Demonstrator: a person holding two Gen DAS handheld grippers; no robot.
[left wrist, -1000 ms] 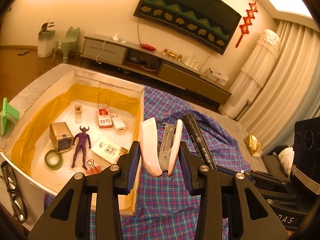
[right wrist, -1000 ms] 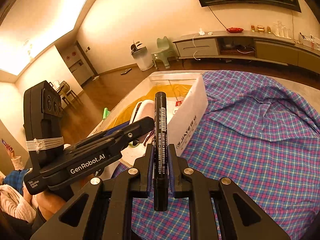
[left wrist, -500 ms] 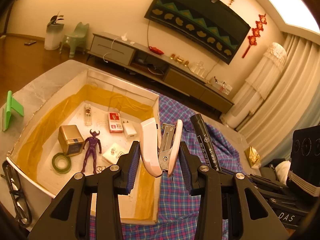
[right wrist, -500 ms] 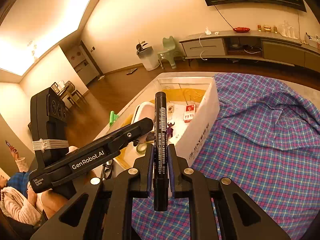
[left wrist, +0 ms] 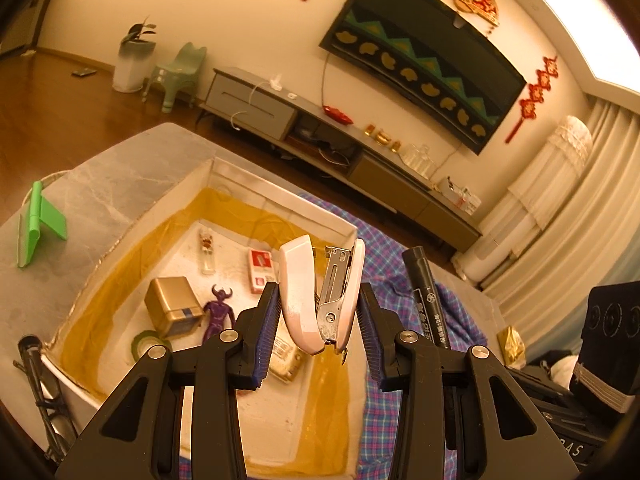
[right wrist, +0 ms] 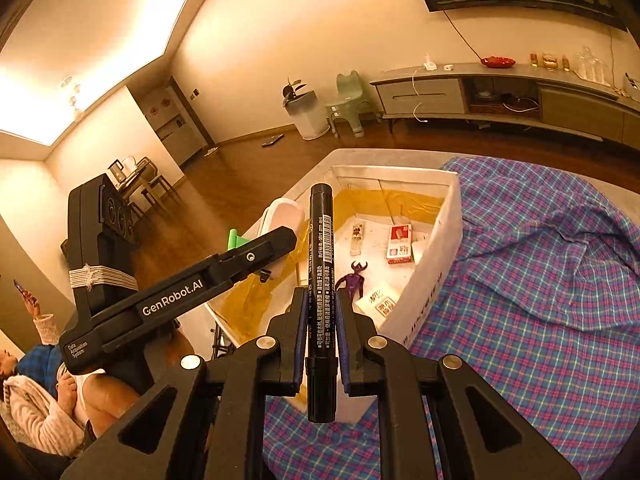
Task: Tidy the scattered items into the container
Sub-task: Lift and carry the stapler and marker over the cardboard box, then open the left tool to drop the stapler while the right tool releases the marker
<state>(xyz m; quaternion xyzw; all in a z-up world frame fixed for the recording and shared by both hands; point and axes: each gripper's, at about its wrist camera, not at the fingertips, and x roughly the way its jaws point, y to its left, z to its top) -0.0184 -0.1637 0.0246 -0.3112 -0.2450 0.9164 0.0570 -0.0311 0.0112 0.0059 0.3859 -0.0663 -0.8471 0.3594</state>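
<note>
My left gripper is shut on a pink and white stapler, held upright in the air over the near right part of the white foam box. My right gripper is shut on a black marker that points forward above the box's near corner. The same marker shows in the left wrist view, to the right of the stapler. Inside the box lie a purple figure, a gold box, a green tape roll, a red and white pack and a small bottle.
A blue and pink checked cloth covers the table right of the box. A green stand sits on the grey tabletop left of it, and glasses lie at its near left corner. A person sits at lower left.
Both grippers have carried the stapler and the marker leftwards, from the box's right wall to over its inside. The grips have not changed.
</note>
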